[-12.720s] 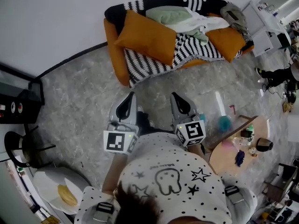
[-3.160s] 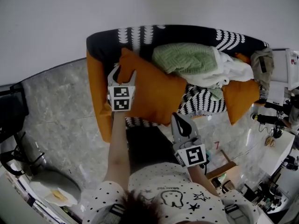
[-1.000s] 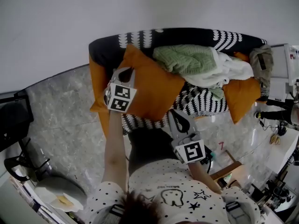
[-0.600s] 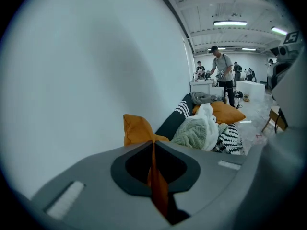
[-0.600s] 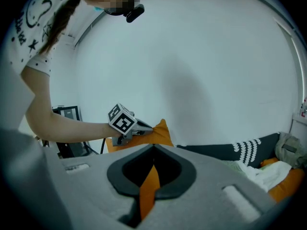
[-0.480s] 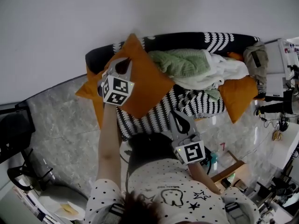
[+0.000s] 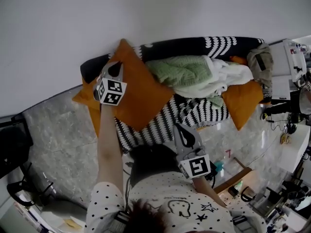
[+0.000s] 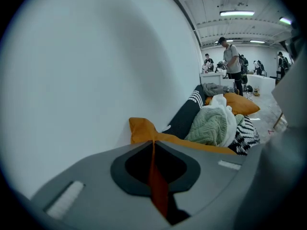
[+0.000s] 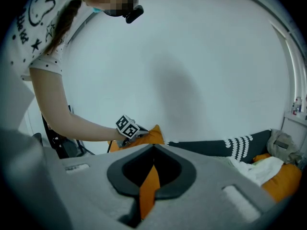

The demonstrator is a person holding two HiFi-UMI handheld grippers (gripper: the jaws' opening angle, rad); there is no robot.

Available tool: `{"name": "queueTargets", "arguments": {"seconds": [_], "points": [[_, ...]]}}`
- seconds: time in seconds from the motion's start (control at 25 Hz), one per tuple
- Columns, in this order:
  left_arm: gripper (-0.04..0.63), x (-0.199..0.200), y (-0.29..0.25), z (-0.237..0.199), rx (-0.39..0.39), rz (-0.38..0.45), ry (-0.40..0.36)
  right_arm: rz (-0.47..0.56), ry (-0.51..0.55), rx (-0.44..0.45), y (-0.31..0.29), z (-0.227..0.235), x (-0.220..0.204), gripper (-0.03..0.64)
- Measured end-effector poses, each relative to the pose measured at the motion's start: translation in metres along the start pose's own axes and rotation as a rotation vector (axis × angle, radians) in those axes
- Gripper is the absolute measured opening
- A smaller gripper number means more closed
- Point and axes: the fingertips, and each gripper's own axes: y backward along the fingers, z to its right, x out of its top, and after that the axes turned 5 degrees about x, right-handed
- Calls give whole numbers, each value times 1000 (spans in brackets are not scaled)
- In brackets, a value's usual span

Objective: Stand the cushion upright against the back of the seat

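**Left gripper [image 7: 115, 68] clamped on the orange cushion [image 7: 141, 93], one corner up at the wall**

Right gripper [image 7: 180, 128] first, nearest the person: jaws together, nothing pinched. It hangs over the front edge of the striped cover [image 7: 194, 111], well apart from the cushion.

Out at the end of a stretched arm, the left gripper is shut tight on the cushion's fabric, close to its upper left edge. Its own view shows orange cloth squeezed flat in the slit between the jaws.

The orange cushion sits at the left end of the sofa and reads as a diamond in the head view. One corner points up past the backrest [image 7: 204, 45] to the wall [image 7: 146, 8]. The opposite corner points down over the striped seat, so its long line is that diagonal, seat to wall. Whether the low corner rests on the seat I cannot tell.

It is plain orange, square and plump, with pinched, pointed corners.

Room now: the left corner juts beyond the sofa's end, over bare grey floor [image 7: 58, 130]. The right corner butts against a green knit blanket [image 7: 182, 72] heaped with a white cloth [image 7: 221, 74]. A second orange cushion [image 7: 245, 103] lies at the far right end, and the wall is directly behind.

Far off in the left gripper view, people [image 8: 232, 61] stand in a lit room.
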Motion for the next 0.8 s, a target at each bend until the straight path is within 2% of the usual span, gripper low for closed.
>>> {"name": "queueTargets", "arguments": {"seconds": [0.6, 0.8], "points": [[18, -32, -29, -10, -56, -70, 18, -31, -6, 21, -25, -6, 1, -5], [25, -33, -30, -9, -53, -63, 15, -24, -9, 11, -21, -6, 1, -5]]}}
